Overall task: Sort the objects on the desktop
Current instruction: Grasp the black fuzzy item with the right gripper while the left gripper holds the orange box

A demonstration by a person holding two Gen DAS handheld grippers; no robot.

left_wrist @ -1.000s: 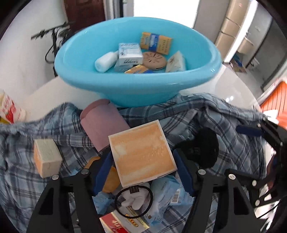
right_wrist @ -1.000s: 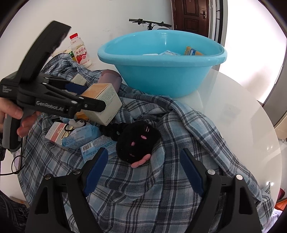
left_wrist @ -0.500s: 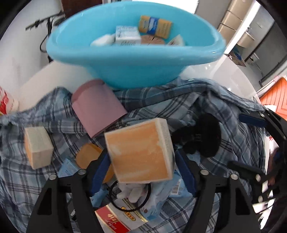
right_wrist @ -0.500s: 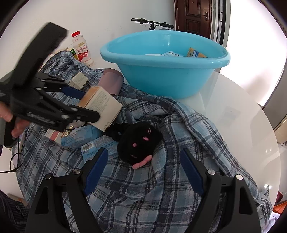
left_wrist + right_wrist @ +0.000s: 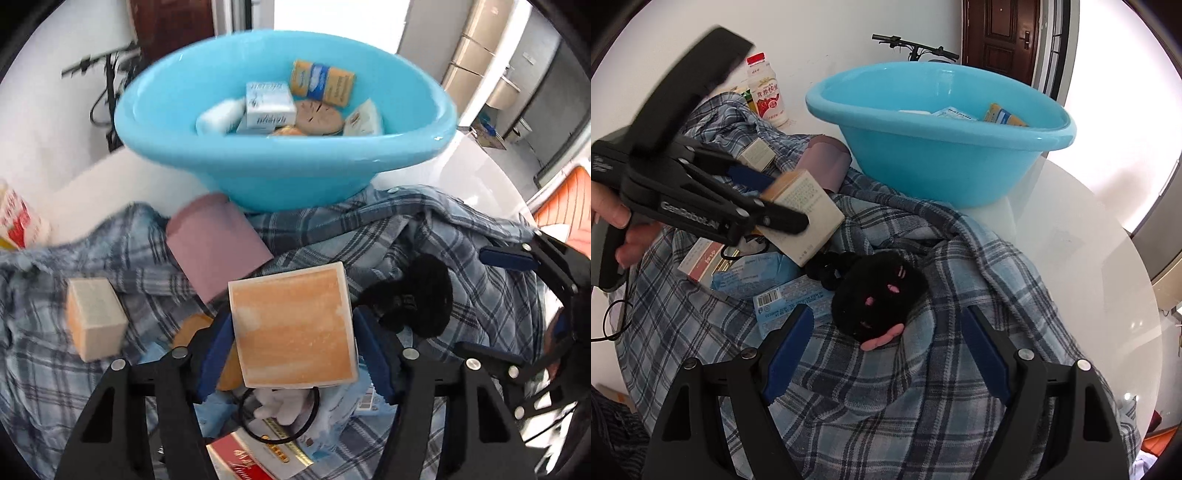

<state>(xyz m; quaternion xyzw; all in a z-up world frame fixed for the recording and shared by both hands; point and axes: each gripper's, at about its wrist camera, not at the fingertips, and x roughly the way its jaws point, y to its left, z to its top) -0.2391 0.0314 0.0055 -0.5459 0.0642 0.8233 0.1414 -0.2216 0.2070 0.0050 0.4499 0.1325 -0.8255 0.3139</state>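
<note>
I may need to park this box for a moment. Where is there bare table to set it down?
Bare white table lies right of the blue basin and beyond the plaid shirt. A smaller strip shows left of the basin, behind the pink roll. The shirt's left half is crowded with packets around the black plush.
</note>
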